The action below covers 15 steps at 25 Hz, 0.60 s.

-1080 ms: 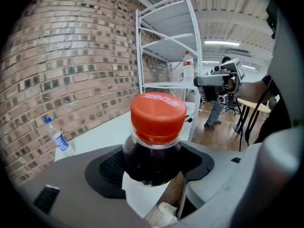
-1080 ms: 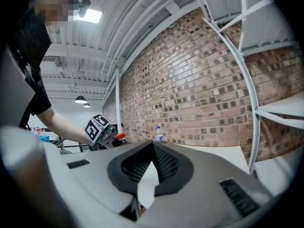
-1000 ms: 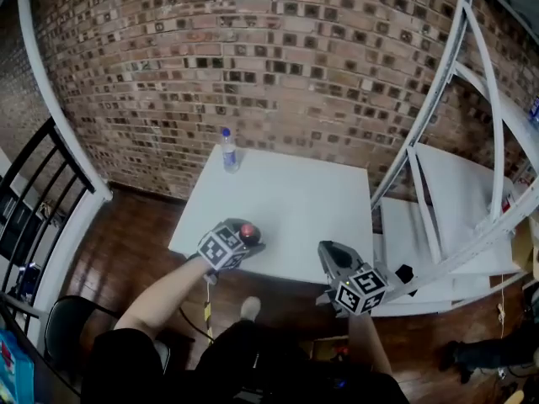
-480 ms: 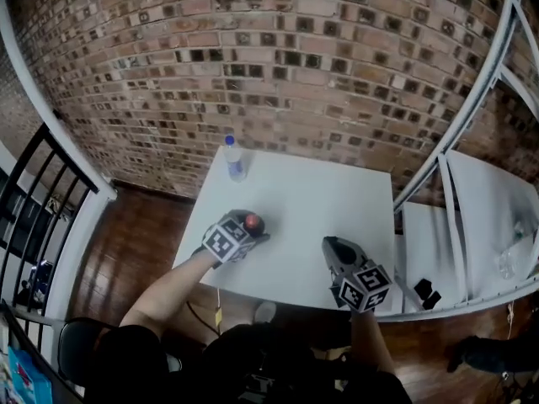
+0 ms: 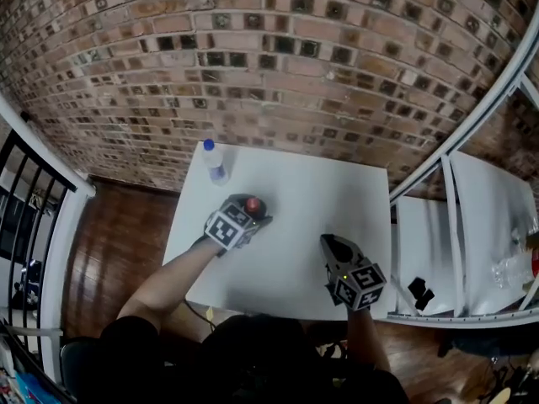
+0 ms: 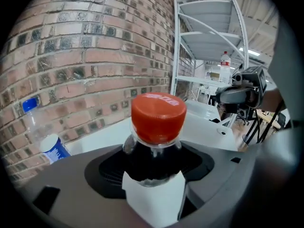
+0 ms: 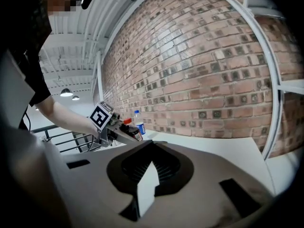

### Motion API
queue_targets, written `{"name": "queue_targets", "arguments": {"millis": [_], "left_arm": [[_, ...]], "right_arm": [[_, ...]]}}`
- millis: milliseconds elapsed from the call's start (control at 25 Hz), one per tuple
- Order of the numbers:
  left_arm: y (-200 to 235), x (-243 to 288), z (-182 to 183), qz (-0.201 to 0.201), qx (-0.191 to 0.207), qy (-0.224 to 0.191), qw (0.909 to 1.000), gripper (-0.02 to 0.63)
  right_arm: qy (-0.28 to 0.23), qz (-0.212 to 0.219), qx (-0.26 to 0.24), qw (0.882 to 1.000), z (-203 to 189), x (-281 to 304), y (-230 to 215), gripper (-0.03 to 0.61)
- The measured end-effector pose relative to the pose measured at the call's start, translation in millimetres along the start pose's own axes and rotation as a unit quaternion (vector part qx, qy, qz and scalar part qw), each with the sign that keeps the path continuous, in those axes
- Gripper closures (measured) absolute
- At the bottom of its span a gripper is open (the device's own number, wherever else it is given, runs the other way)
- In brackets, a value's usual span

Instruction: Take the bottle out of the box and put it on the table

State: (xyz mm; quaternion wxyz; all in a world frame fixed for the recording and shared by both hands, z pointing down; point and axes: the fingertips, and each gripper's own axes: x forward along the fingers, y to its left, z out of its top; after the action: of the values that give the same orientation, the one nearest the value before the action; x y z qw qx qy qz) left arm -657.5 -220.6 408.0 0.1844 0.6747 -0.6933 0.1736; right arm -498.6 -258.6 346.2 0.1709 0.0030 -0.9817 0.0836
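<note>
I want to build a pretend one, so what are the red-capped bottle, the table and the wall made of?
Bottle: probably clear plastic, glossy at the neck, dark drink inside; red cap looks smooth plastic. Table: smooth matte white top, material unclear. Wall: rough brick, with mortar lines showing.

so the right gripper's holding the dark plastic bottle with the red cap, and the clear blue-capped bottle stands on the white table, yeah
No, the left gripper holds the dark plastic bottle with the red cap, as the left gripper view shows; the right gripper holds nothing. The clear blue-capped bottle does stand on the white table.
</note>
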Motion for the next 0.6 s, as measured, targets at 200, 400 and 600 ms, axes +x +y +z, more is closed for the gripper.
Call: {"name": "queue_targets", "arguments": {"millis": [200,400,600], "left_arm": [[26,44,16,0.005,-0.018,0.009,0.9998,0.304],[47,85,30,0.005,-0.036,0.016,0.9992,0.304],[63,128,34,0.006,-0.052,0.032,0.9981,0.304]], "right_arm": [[0.009,-0.024,0.014,1.000,7,17,-49,0.574],[0.015,-0.025,0.019,0.999,12,31,-79,0.574],[0.019,-0.031,0.041,0.999,7,41,-107,0.574]]}}
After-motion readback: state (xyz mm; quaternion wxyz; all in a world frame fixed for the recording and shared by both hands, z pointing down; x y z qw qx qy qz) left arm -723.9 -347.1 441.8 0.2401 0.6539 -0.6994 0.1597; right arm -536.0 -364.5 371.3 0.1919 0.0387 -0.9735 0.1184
